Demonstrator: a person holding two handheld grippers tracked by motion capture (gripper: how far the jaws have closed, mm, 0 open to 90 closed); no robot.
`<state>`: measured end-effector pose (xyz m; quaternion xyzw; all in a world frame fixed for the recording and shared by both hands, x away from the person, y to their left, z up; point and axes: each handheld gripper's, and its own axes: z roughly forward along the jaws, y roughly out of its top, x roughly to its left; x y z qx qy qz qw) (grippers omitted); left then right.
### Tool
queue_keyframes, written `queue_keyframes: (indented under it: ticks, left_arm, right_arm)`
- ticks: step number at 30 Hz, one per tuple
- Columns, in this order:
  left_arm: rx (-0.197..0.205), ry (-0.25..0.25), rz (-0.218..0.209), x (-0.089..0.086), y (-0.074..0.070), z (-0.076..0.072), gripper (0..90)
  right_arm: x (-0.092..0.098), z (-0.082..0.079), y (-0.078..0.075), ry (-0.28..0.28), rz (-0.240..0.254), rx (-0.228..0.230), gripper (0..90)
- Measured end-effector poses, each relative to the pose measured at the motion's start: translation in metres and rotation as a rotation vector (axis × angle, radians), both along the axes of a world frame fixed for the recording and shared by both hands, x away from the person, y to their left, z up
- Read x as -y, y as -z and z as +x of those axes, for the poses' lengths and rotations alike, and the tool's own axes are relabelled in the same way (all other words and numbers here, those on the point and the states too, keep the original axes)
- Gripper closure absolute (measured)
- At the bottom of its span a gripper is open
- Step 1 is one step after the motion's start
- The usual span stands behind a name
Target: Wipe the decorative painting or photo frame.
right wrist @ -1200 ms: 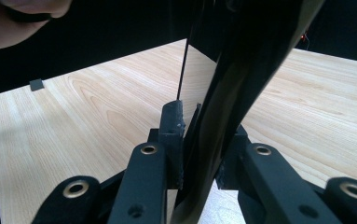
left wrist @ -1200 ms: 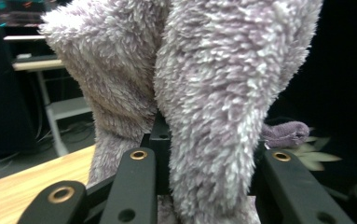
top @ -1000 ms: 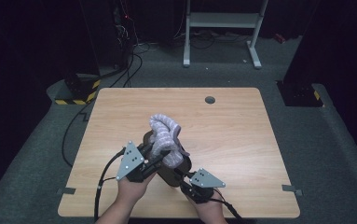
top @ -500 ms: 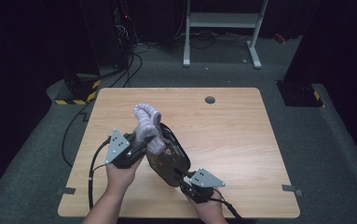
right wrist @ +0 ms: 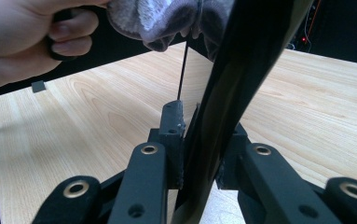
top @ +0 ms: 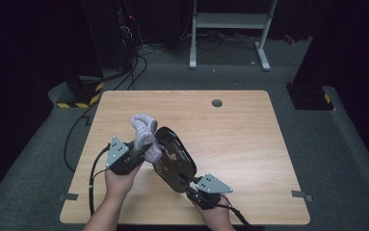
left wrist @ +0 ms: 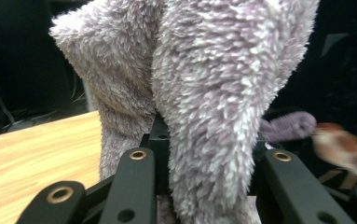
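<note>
A fluffy lilac sock stands up over the table's front left, and my left gripper is shut on its lower part. In the left gripper view the sock bulges up between the jaws of the left gripper. My right gripper is shut on the near end of a glossy black oval plate, which tilts up towards the sock. In the right gripper view the plate rises edge-on from the right gripper. A thin black thread hangs from the sock above.
The wooden table has a round cable hole near its far edge. A hand grips the left gripper's handle close to the plate. Black cables trail off the table's front left. A white frame stands on the floor behind.
The left hand has carried the sock to the left and a little lower, off the top of the plate to its left edge. The right gripper and the plate have stayed put.
</note>
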<state>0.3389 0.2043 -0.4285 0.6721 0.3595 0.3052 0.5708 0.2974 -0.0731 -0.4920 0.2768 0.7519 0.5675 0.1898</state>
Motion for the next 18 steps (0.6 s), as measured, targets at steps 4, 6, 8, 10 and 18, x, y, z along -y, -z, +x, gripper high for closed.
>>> queue_keyframes:
  ticks: [4,6,8,10,18]
  left_arm:
    - [0.032,0.078,-0.002,0.021,-0.007,-0.02,67.3]
    - [0.038,0.095,-0.01,0.027,-0.008,-0.025,67.4]
    - [0.051,0.154,-0.018,0.042,-0.011,-0.039,67.4]
    - [0.055,0.171,-0.023,0.047,-0.012,-0.043,67.4]
    - [0.092,0.186,-0.011,0.063,-0.012,-0.053,67.5]
  right_arm:
    - [0.0,0.0,0.0,0.003,-0.001,0.0,76.9]
    - [0.0,0.0,0.0,0.003,-0.001,-0.001,76.9]
    - [-0.001,0.0,0.0,0.003,-0.002,0.0,77.0]
    - [0.0,0.0,0.0,0.003,-0.001,0.001,77.0]
    - [-0.001,0.0,0.001,0.007,0.005,0.002,76.5]
